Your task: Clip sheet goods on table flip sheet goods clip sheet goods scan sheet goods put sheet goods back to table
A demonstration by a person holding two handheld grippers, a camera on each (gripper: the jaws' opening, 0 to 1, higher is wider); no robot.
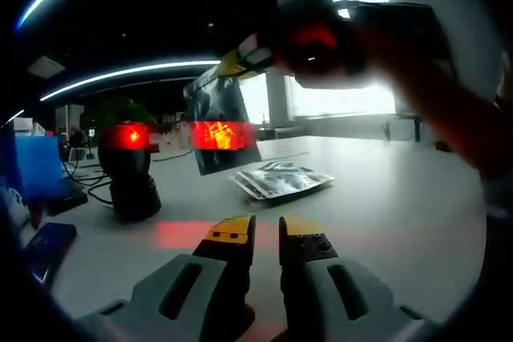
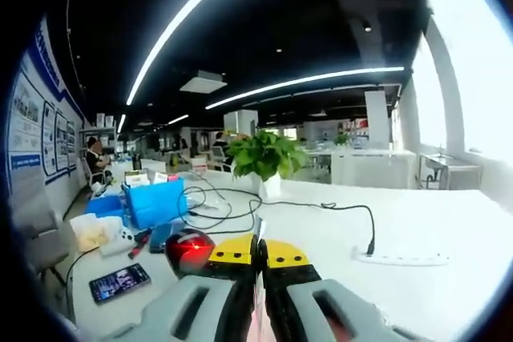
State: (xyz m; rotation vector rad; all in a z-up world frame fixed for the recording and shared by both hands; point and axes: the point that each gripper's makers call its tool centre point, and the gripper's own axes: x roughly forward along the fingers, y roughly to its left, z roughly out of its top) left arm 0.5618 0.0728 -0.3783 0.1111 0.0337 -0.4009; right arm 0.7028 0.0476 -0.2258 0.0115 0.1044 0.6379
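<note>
Left gripper (image 1: 264, 234): low over the tabletop (image 1: 385, 206), jaws nearly together with a narrow gap, nothing between them. Judged idle, kept clear while the scan runs.

Red glow on the tabletop just beyond those jaws: scanner light spilling down.

Scanner (image 1: 128, 170): dark upright unit, near left, window lit red and facing the held sheet.

Phone (image 1: 44, 246): flat at the near left edge. Blue box (image 1: 36, 166) behind it, cables running off.

Stack (image 1: 282, 180): flat sheet goods lying mid-table, right of the scanner; judged the place for returns.

Sheet (image 1: 218, 122): held in the air above the tabletop, hanging from its top corner, red light across its lower half. Judged hung so its face meets the beam: the scan step.

Right gripper (image 1: 248, 58): seen in the left gripper view, high, pinching the sheet's top edge. In the right gripper view its jaws are closed on a thin edge-on sliver, with the scanner below.

Far: plant (image 2: 260, 158), power strip (image 2: 401, 258).
</note>
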